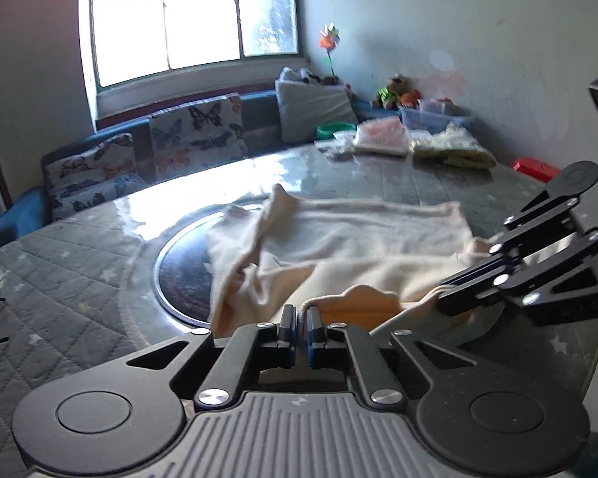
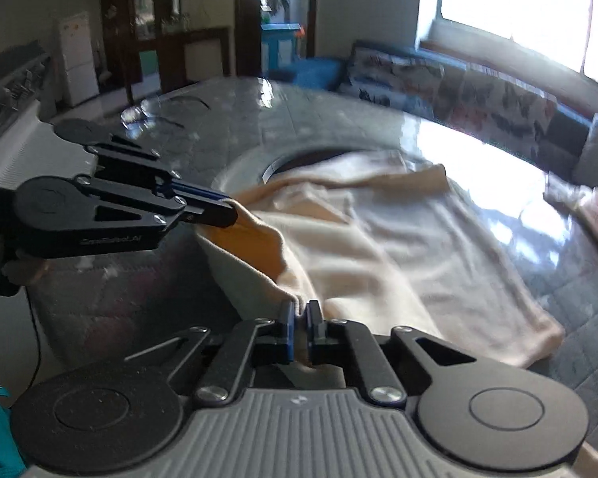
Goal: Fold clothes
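Fingers (image 1: 286,320) of our left gripper (image 1: 299,318) were pinched together on the near hem of one cream garment (image 1: 362,239), and our right gripper (image 2: 301,312) was clamped the same way on that hem, a little along it. We counted two grippers and a single piece of clothing between them. From the left wrist, the right gripper (image 1: 450,292) reached in from the right side, its tips buried in the lifted fabric edge; from the right wrist, the left gripper (image 2: 227,209) came in from the left, holding a raised fold whose orange inner side showed. Beyond both sets of fingers the garment (image 2: 398,247) lay spread on the quilted grey table (image 1: 67,279), partly covering one round dark plate (image 1: 179,271) set into the tabletop. Farther ahead of the left fingers we saw three bagged bundles (image 1: 378,133) near the far table edge, two butterfly-print cushions (image 1: 195,131) and one grey pillow (image 1: 311,109).
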Action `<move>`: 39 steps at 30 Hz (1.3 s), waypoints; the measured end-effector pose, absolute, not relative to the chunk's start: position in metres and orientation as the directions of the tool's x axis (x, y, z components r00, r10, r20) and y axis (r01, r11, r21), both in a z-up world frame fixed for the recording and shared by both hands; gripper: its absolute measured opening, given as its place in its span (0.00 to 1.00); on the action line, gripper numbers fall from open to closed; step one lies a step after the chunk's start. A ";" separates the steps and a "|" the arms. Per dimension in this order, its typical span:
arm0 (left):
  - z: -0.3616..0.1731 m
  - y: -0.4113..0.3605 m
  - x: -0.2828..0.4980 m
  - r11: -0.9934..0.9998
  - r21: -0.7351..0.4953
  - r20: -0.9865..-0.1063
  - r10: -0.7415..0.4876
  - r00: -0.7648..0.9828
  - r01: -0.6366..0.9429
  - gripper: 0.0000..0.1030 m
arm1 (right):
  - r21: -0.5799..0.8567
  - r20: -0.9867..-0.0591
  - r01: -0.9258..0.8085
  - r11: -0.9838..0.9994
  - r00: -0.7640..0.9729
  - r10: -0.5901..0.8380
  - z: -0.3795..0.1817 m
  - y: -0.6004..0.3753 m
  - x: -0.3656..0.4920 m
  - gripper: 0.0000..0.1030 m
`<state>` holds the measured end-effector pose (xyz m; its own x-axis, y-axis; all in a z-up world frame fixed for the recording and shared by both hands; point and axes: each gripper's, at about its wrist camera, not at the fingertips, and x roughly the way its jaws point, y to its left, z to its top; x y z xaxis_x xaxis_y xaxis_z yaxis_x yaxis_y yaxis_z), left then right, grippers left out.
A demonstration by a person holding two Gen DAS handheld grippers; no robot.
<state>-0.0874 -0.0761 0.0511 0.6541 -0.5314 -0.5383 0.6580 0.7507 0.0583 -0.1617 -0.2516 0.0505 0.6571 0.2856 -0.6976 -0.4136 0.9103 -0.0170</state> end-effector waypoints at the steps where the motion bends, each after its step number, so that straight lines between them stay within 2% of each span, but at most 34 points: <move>1: 0.055 -0.071 -0.091 0.753 0.053 -0.528 -0.536 0.659 0.655 0.05 | -0.018 -0.686 -0.427 0.904 0.663 0.300 0.057 -0.251 -0.167 0.05; 7: 0.062 -0.045 -0.116 0.751 0.068 -0.517 -0.536 0.667 0.657 0.05 | -0.038 -0.695 -0.557 0.830 0.612 0.378 0.072 -0.235 -0.197 0.04; 13: 0.048 -0.035 -0.123 0.754 0.054 -0.582 -0.509 0.634 0.655 0.06 | -0.027 -0.755 -0.642 0.766 0.515 0.406 0.048 -0.211 -0.211 0.04; 14: 0.049 -0.038 -0.124 0.748 0.056 -0.580 -0.515 0.631 0.661 0.08 | -0.035 -0.757 -0.644 0.764 0.516 0.400 0.046 -0.209 -0.212 0.04; 18: 0.049 -0.054 -0.124 0.729 0.088 -0.568 -0.523 0.636 0.679 0.35 | -0.060 -0.729 -0.596 0.801 0.575 0.372 0.052 -0.215 -0.205 0.08; 22: 0.044 -0.069 -0.111 0.726 0.065 -0.577 -0.532 0.620 0.684 0.37 | -0.053 -0.719 -0.533 0.845 0.608 0.338 0.048 -0.224 -0.189 0.14; 23: 0.041 -0.071 -0.108 0.722 0.060 -0.587 -0.533 0.610 0.689 0.38 | -0.039 -0.720 -0.512 0.858 0.610 0.331 0.044 -0.227 -0.183 0.21; 25: 0.034 -0.075 -0.108 0.714 0.072 -0.608 -0.523 0.598 0.697 0.39 | -0.006 -0.724 -0.487 0.873 0.604 0.332 0.036 -0.231 -0.174 0.24; 27: 0.027 -0.078 -0.110 0.707 0.093 -0.626 -0.506 0.593 0.701 0.39 | 0.025 -0.729 -0.484 0.875 0.590 0.347 0.029 -0.233 -0.170 0.32; 29: 0.022 -0.079 -0.111 0.710 0.123 -0.634 -0.481 0.605 0.694 0.38 | 0.028 -0.731 -0.485 0.874 0.586 0.349 0.024 -0.231 -0.170 0.32; 30: 0.020 -0.079 -0.110 0.712 0.122 -0.639 -0.477 0.604 0.692 0.32 | 0.026 -0.733 -0.488 0.872 0.584 0.348 0.021 -0.229 -0.170 0.32; 31: 0.019 -0.079 -0.110 0.715 0.120 -0.640 -0.474 0.604 0.688 0.17 | 0.021 -0.736 -0.490 0.872 0.582 0.345 0.018 -0.227 -0.170 0.32; 33: 0.018 -0.078 -0.110 0.718 0.123 -0.638 -0.472 0.609 0.685 0.11 | 0.000 -0.745 -0.487 0.873 0.582 0.325 0.012 -0.221 -0.170 0.26; 34: 0.018 -0.077 -0.110 0.720 0.126 -0.634 -0.471 0.613 0.683 0.08 | -0.008 -0.749 -0.485 0.875 0.582 0.316 0.010 -0.220 -0.171 0.18; 39: 0.023 -0.066 -0.115 0.718 0.098 -0.639 -0.485 0.596 0.689 0.06 | -0.013 -0.753 -0.500 0.866 0.574 0.320 0.008 -0.220 -0.175 0.12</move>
<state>-0.1151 -0.0665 0.0231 0.5962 -0.4855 -0.6395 0.6894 0.7177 0.0979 -0.1749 -0.2196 0.0079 0.5743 0.3205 -0.7533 -0.5000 0.8659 -0.0128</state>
